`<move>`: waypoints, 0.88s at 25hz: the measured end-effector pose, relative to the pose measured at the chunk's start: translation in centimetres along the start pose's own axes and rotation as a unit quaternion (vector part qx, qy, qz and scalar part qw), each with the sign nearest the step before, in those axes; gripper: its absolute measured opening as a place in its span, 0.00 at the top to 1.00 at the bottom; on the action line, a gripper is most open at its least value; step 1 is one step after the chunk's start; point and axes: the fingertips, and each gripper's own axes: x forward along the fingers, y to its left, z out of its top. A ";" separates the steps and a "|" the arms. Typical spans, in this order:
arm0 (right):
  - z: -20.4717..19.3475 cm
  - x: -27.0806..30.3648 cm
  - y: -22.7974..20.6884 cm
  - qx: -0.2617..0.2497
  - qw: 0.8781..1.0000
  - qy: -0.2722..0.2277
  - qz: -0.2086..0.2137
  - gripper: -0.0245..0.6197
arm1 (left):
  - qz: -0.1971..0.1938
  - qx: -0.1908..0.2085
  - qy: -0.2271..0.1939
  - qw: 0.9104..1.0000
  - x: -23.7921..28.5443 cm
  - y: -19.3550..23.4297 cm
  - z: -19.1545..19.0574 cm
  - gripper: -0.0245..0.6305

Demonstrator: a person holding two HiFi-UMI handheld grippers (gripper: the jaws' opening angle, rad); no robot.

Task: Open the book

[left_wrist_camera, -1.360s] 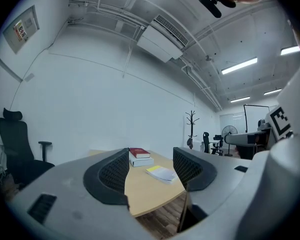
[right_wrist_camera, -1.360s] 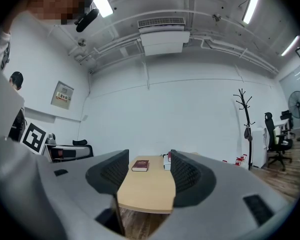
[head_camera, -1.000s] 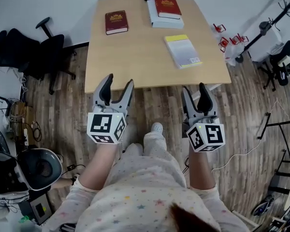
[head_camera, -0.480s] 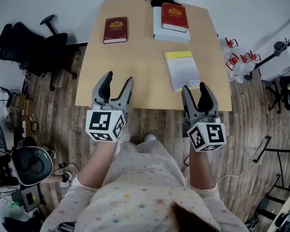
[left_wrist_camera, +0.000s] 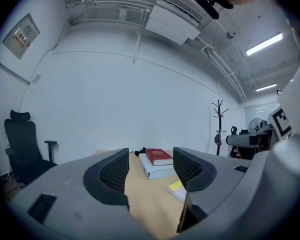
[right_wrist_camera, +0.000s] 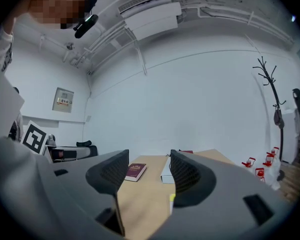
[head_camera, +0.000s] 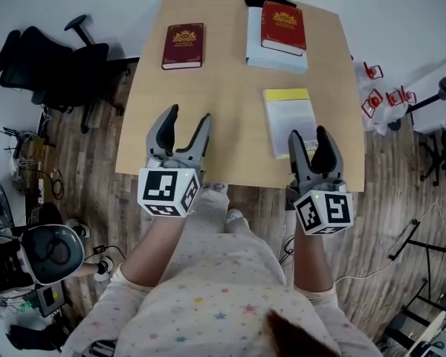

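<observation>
Both grippers have advanced over the near edge of the tabletop (head_camera: 223,103) since the earlier frame. Fingers of the left gripper (head_camera: 189,116) and right gripper (head_camera: 309,134) stand wide apart, nothing held. The yellow book (head_camera: 290,110) lies closed just ahead of the right gripper; the maroon book (head_camera: 183,45) and red book (head_camera: 283,27) lie farther back. Recommended: approach low at the yellow book's free edge, slip one finger under the cover only, and steady the pages with the left.
</observation>
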 end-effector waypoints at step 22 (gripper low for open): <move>1.2 14.5 -5.0 -0.012 0.999 0.003 -0.040 0.57 | -0.036 -0.016 0.006 0.999 15.7 5.4 -0.1 0.58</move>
